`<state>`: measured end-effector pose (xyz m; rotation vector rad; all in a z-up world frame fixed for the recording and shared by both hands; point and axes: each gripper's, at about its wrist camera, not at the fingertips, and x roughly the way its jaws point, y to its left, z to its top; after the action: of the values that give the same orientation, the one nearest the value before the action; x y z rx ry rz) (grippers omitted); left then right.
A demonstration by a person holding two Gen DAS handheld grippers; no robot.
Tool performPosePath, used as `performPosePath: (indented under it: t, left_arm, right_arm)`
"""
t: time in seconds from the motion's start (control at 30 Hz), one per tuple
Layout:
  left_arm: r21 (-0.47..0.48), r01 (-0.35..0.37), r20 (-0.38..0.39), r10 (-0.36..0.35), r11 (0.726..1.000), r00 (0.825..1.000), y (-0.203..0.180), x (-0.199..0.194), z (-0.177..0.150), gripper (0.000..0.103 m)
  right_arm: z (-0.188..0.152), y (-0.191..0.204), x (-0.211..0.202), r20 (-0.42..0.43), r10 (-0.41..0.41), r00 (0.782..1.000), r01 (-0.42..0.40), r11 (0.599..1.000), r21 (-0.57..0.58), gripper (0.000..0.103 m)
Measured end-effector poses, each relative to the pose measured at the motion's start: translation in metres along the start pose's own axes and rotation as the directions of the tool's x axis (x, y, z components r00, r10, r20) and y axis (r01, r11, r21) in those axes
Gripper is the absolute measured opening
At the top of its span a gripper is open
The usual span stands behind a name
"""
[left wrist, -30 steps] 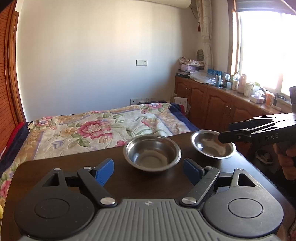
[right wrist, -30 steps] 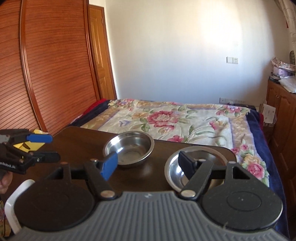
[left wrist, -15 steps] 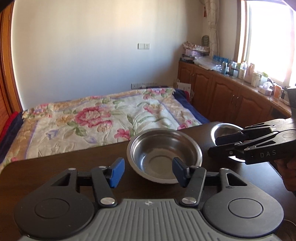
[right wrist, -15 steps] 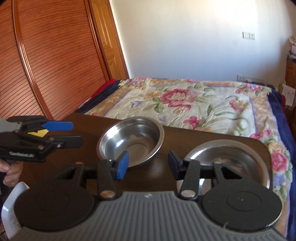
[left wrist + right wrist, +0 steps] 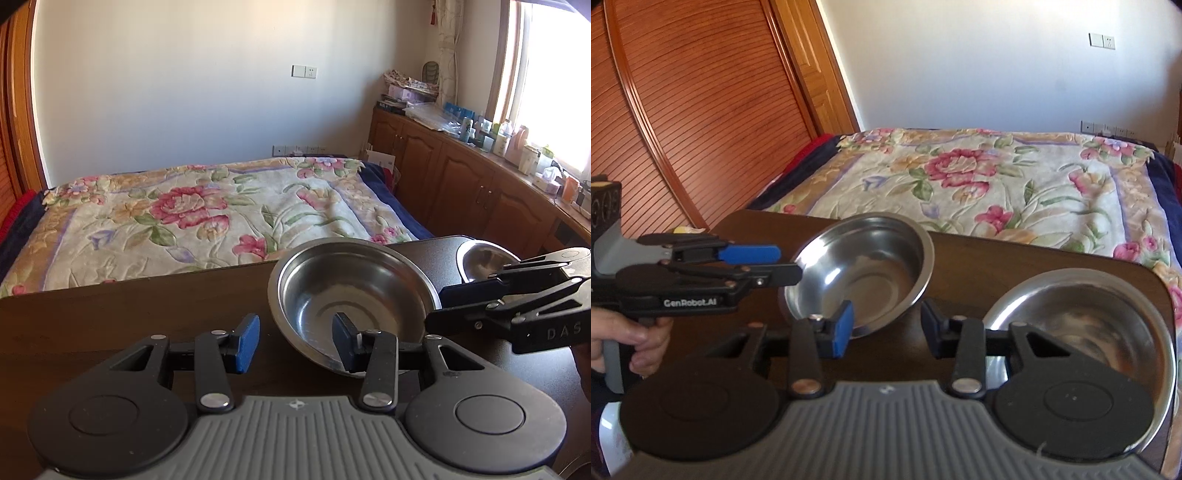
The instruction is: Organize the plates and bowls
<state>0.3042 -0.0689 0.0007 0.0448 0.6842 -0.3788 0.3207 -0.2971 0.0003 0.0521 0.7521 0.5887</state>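
The bowl (image 5: 354, 295) stands on the desk (image 5: 110, 314); both claws are closing on its near rim, left claw (image 5: 295, 343) and right claw (image 5: 886, 326), neither pressing yet

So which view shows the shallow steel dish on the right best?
The right wrist view: the shallow dish shows most of its rim and inside, though that gripper's own body covers its near edge. In the left wrist view only a sliver peeks out behind the right gripper.
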Motion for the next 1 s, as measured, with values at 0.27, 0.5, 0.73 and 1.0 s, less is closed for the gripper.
performPosePath:
  t: [0.27, 0.5, 0.73, 1.0]
  left_arm:
    - [-0.005, 0.017, -0.02, -0.017, 1.0, 1.0, 0.0, 0.009, 0.0, 0.039]
    - [-0.028, 0.024, -0.042, -0.025, 0.999, 0.999, 0.004, 0.016, -0.003, 0.033]
    - [-0.035, 0.014, -0.048, -0.016, 0.999, 0.999, 0.005, 0.018, -0.003, 0.027]
    - [-0.04, 0.029, -0.018, -0.03, 0.999, 0.999, -0.003, -0.004, 0.001, 0.021]
  right_arm:
    - [0.002, 0.003, 0.006, -0.018, -0.011, 1.0, 0.011, 1.0, -0.01, 0.042]
    - [0.003, -0.003, 0.013, -0.027, -0.001, 1.0, 0.002, 1.0, 0.028, 0.042]
    - [0.004, -0.003, 0.016, -0.035, -0.003, 0.999, 0.004, 0.999, 0.032, 0.032]
    - [0.006, -0.006, 0.01, -0.032, -0.012, 0.999, 0.013, 0.999, 0.044, 0.022]
